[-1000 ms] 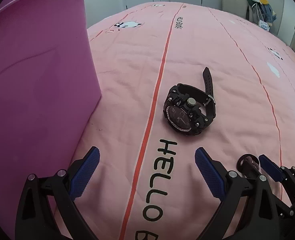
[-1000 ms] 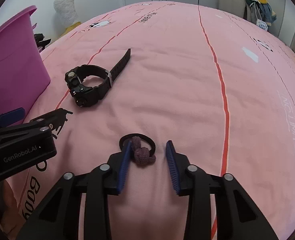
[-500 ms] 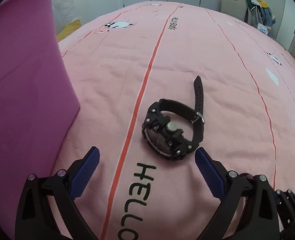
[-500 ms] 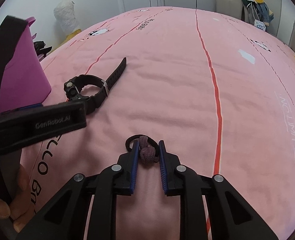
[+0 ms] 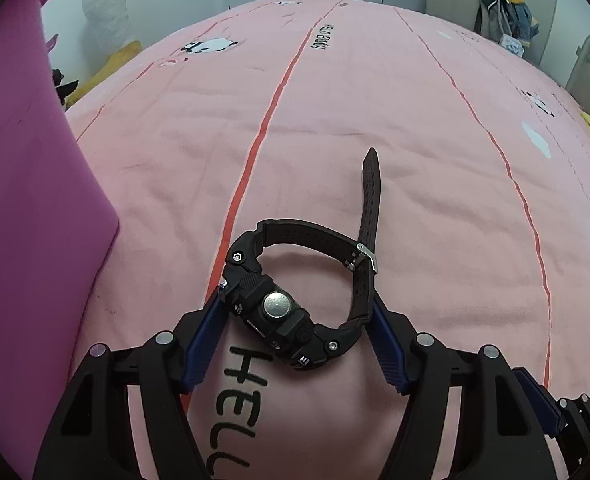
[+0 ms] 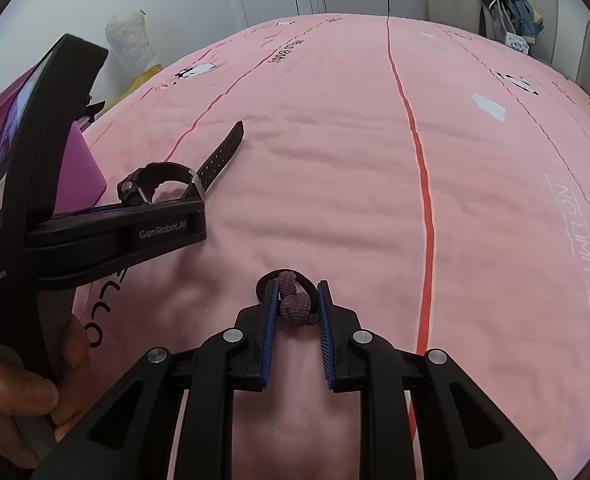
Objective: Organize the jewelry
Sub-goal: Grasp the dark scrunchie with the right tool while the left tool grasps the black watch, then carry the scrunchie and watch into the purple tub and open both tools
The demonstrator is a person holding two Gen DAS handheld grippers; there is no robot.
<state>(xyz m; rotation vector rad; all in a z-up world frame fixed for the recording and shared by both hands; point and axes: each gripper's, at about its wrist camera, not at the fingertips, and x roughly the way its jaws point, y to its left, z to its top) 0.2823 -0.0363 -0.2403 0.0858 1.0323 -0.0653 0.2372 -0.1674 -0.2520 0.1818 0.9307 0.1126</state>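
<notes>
A black wristwatch point(image 5: 291, 300) lies on its side on the pink bedspread, strap tail pointing away. My left gripper point(image 5: 295, 304) is closed around it, blue pads touching the case on the left and the strap on the right. The watch also shows in the right wrist view point(image 6: 159, 184), partly behind the left gripper body point(image 6: 115, 232). My right gripper point(image 6: 295, 296) is shut on a mauve knotted hair tie point(image 6: 295, 304) with a black elastic loop, resting on the bed.
A magenta plastic bin point(image 5: 27, 208) stands close at the left, also in the right wrist view point(image 6: 83, 168). The pink bedspread point(image 5: 435, 184) spreads ahead and to the right. Clothes and a chair point(image 6: 503, 8) sit past the far edge.
My left gripper moved forward over the watch and closed onto it. My right gripper narrowed from a loose grip to a tight grip on the hair tie.
</notes>
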